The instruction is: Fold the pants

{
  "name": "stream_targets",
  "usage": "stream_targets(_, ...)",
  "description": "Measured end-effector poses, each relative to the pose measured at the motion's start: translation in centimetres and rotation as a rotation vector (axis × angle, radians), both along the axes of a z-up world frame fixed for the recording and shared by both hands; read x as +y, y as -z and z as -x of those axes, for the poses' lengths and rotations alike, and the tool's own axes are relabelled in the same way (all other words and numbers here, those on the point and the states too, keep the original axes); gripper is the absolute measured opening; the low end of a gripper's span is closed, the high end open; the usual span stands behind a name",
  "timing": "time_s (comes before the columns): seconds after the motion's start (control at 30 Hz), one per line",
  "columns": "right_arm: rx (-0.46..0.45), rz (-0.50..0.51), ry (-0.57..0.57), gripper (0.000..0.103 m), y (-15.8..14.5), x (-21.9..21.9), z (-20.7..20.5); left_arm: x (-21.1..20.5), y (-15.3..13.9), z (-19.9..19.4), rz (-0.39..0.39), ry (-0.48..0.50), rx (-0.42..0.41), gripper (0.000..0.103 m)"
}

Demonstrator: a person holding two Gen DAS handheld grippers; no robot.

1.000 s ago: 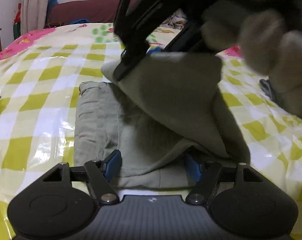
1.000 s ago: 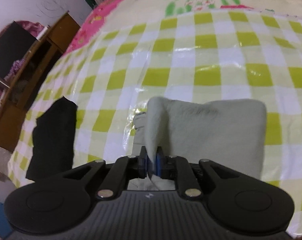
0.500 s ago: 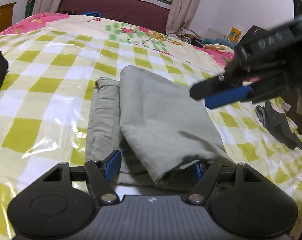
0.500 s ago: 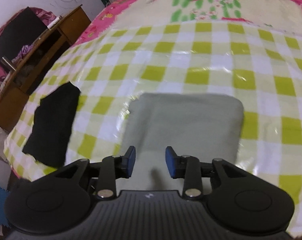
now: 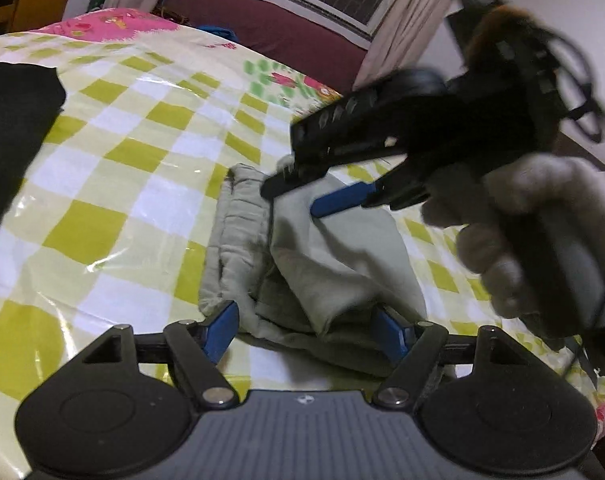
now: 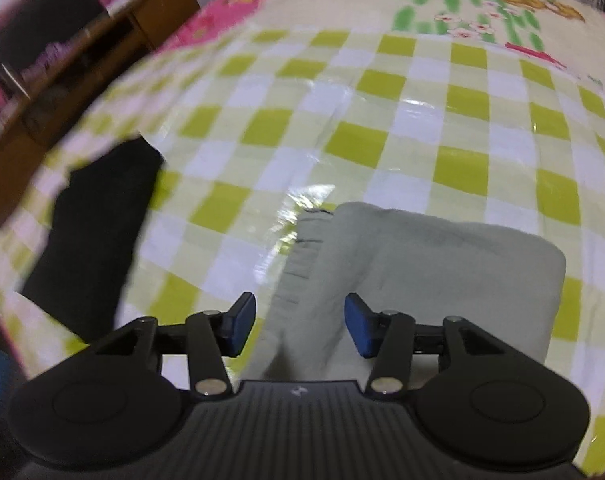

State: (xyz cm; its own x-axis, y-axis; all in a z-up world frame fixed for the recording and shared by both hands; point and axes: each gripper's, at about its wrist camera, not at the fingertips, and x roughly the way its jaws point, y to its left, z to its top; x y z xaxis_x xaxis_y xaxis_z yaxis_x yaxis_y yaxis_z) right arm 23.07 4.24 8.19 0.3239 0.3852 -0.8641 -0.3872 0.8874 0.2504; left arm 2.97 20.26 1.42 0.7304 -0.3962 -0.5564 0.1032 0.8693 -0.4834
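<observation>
Soft, light, limp cloth — pants (image 5: 302,264) lying folded on the bed (image 5: 134,208), sure to sag and slide off their own layers unless pinched at a thick folded edge or the ribbed waistband, just ahead of the left gripper (image 5: 308,330), whose fingers (image 5: 222,326) stand wide and opening astride the near end without pressing it. Compared with a second ago — right gripper (image 6: 300,322) no longer clamped on the raised flap, now opening with nothing gripped, flap dropped flat atop the stack.

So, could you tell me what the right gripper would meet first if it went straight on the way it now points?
Most likely the folded grey pants: the right gripper, fingers opening and empty, points down at them, though depth is unclear.
</observation>
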Motion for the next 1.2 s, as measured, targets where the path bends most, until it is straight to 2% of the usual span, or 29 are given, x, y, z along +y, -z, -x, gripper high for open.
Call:
stream_targets(0.03, -0.003, 0.029, 0.000, 0.049, 0.5, 0.3, -0.2, 0.2, 0.0, 0.2, 0.006, -0.006, 0.000, 0.087)
stream_targets(0.07, -0.010, 0.053, 0.003, 0.042, 0.9, 0.3, -0.4, 0.4, 0.1, 0.1, 0.019, -0.012, 0.002, 0.088)
stream_targets(0.1, -0.015, 0.064, 0.010, 0.028, 1.2, 0.2, -0.5, 0.5, 0.1, 0.0, 0.026, -0.015, 0.003, 0.088)
stream_targets(0.17, 0.013, 0.042, 0.032, 0.014, 1.7, -0.7, -1.0, 0.2, 0.2, -0.1, 0.020, -0.007, 0.004, 0.088)
stream_targets(0.2, 0.030, 0.020, 0.044, 0.011, 1.8, -1.2, -1.2, -0.4, 0.1, -0.2, 0.000, 0.000, 0.001, 0.088)
stream_targets(0.3, 0.026, -0.002, 0.038, 0.008, 1.5, -1.9, -1.0, -2.1, 0.3, -0.8, -0.119, -0.011, 0.017, 0.087)
stream_targets(0.33, 0.029, -0.013, 0.038, 0.008, 1.4, -2.0, -0.9, -2.5, 0.6, -1.2, -0.147, -0.015, 0.036, 0.083)
stream_targets(0.37, 0.031, -0.027, 0.038, 0.007, 1.3, -2.1, -0.9, -2.8, 0.9, -1.5, -0.159, -0.013, 0.053, 0.067)
stream_targets(0.43, 0.028, -0.055, 0.041, 0.007, 0.9, -2.3, -0.8, -3.2, 1.1, -1.7, -0.183, -0.008, 0.072, 0.047)
stream_targets(0.53, 0.036, -0.106, 0.051, 0.007, 0.4, -3.0, -0.9, -3.0, 0.9, -1.7, -0.190, -0.034, 0.068, 0.030)
stream_targets(0.63, 0.041, -0.141, 0.058, 0.006, -0.3, -3.7, -1.0, -2.3, -0.2, -1.6, -0.157, -0.043, 0.050, 0.024)
stream_targets(0.83, -0.002, -0.208, 0.051, 0.006, -3.5, -4.5, -1.0, -1.0, -3.8, -0.5, -0.149, -0.046, -0.053, 0.024)
stream_targets(0.87, -0.014, -0.220, 0.051, 0.002, -4.1, -4.5, -1.2, -0.8, -4.0, -0.8, -0.149, -0.053, -0.058, 0.024)
stream_targets(0.97, -0.040, -0.264, 0.050, 0.002, -5.0, -3.6, -2.3, 0.3, -3.3, -1.9, -0.160, -0.096, -0.027, 0.024)
stream_targets(1.03, -0.017, -0.274, 0.058, 0.002, -4.2, -2.3, -3.5, 1.0, -2.1, -2.5, -0.150, -0.123, 0.011, 0.024)
stream_targets(1.1, -0.041, -0.199, 0.023, 0.004, -3.0, -0.7, -3.8, 1.2, -0.7, -2.6, -0.165, -0.135, 0.054, 0.023)
stream_targets(1.2, 0.035, -0.207, 0.034, 0.009, -1.1, -1.5, -3.3, 1.7, -0.1, -1.7, -0.092, -0.117, 0.057, 0.025)
